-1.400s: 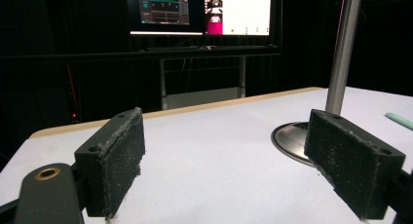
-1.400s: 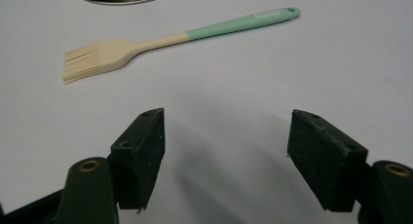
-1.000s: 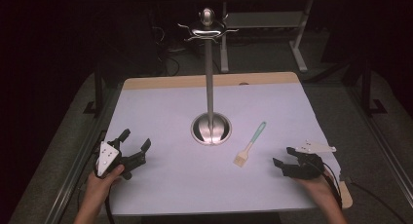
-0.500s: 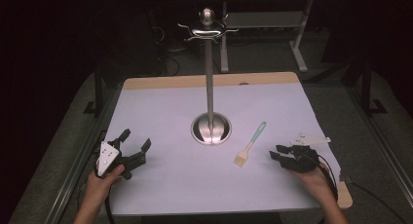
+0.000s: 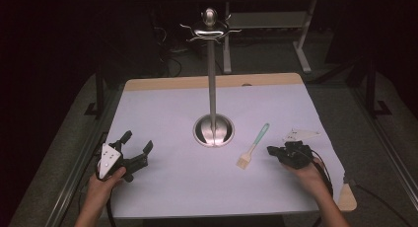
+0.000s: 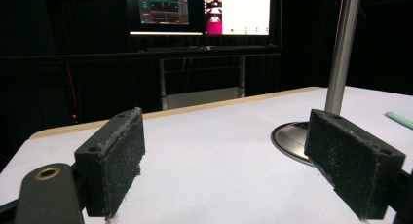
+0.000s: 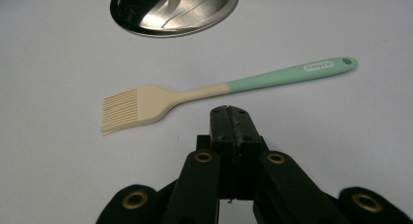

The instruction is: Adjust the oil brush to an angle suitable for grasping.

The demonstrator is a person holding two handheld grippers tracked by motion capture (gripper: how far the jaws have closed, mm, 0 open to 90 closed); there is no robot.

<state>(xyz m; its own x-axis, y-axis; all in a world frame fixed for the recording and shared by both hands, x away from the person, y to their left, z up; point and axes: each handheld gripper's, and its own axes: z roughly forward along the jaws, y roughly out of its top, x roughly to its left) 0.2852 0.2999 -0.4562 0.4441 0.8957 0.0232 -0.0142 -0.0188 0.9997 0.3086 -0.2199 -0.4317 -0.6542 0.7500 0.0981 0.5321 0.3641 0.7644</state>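
Mint-green and cream silicone, the pastry brush lies flat on the white table cover, just ahead of the right gripper tips and crosswise to them: bristles to the tool's left, green handle w/ hanging hole to its right. Right gripper jaws are pressed together, nothing between them. Compared w/ one second ago, the right hand has moved this gripper in from the table's edge toward the brush, so it is now near the brush instead of well apart; the brush itself has not moved, and the white three-cornered piece now lies beyond the tool. I think this means approach is nearly finished but the grasp is not yet prepared: the jaws must first open before they can go around the thin neck of the brush. Beyond the brush from this tool sits the round steel base of the hook stand, probably where the brush should hang, approx. The left gripper stays at its place on the other side, jaws wide apart and empty, resting low over the cover w/ the stand's pole ahead and to its right.
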